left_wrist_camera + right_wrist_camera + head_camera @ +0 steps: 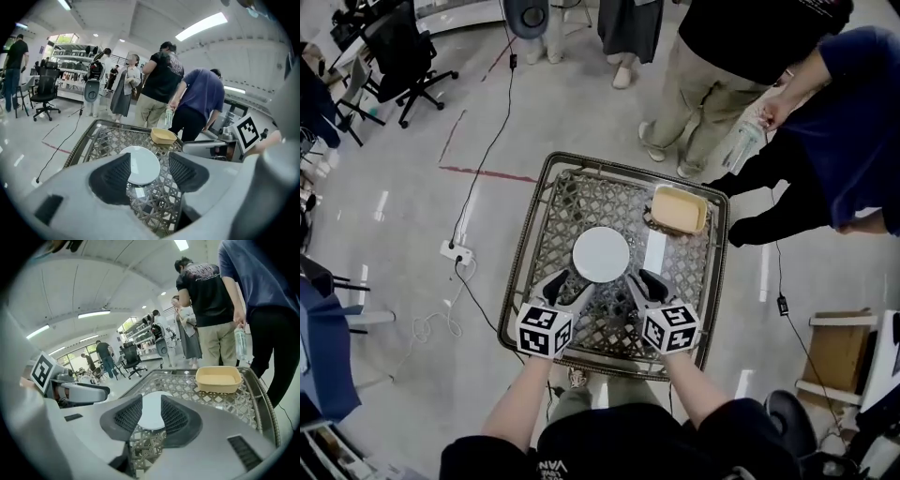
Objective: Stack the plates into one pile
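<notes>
A round white plate lies flat in the middle of a metal lattice table. A yellow rectangular dish sits at the table's far right corner. My left gripper hovers over the near side of the table, just left of the plate, open and empty. My right gripper hovers just right of the plate, its jaws narrower but apart, with nothing between them. In the left gripper view the plate shows beyond the open jaws. In the right gripper view the plate shows through the gap, apart from the pads.
Several people stand close behind the table's far edge and right side. A power strip with a cable lies on the floor to the left. An office chair stands at the far left.
</notes>
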`<control>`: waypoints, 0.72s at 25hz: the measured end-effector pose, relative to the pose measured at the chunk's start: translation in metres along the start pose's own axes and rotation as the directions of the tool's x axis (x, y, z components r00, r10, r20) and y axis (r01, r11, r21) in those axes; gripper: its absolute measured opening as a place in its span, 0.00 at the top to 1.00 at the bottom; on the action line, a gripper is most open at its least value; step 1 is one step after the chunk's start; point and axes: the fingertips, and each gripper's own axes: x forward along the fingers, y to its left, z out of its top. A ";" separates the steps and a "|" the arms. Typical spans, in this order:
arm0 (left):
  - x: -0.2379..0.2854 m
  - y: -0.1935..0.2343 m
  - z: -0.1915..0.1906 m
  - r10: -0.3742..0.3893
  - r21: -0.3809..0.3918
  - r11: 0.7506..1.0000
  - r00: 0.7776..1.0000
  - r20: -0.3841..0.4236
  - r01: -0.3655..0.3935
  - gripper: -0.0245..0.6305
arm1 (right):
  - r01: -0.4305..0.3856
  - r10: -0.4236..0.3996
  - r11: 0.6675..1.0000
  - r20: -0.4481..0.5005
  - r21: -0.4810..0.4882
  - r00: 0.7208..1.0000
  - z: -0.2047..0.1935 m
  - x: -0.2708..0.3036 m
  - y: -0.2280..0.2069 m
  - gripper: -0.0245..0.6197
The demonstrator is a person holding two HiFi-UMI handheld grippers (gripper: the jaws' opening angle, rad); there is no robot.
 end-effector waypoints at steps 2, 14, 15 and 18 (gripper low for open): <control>-0.014 -0.006 0.006 -0.007 0.032 0.999 1.000 0.028 0.006 0.61 | 0.017 -0.018 1.000 0.037 0.014 0.999 0.004 -0.017 0.008 0.80; -0.099 -0.062 0.006 -0.113 0.184 0.978 0.989 0.094 0.095 0.87 | 0.081 -0.085 0.996 0.230 0.028 0.970 0.013 -0.121 0.066 0.96; -0.106 -0.067 0.006 -0.124 0.194 0.976 0.987 0.103 0.102 0.88 | 0.083 -0.087 0.996 0.242 0.028 0.966 0.012 -0.129 0.071 0.96; -0.129 -0.079 0.007 -0.150 0.226 0.967 0.980 0.131 0.117 0.91 | 0.093 -0.098 0.995 0.276 0.031 0.956 0.010 -0.152 0.084 0.96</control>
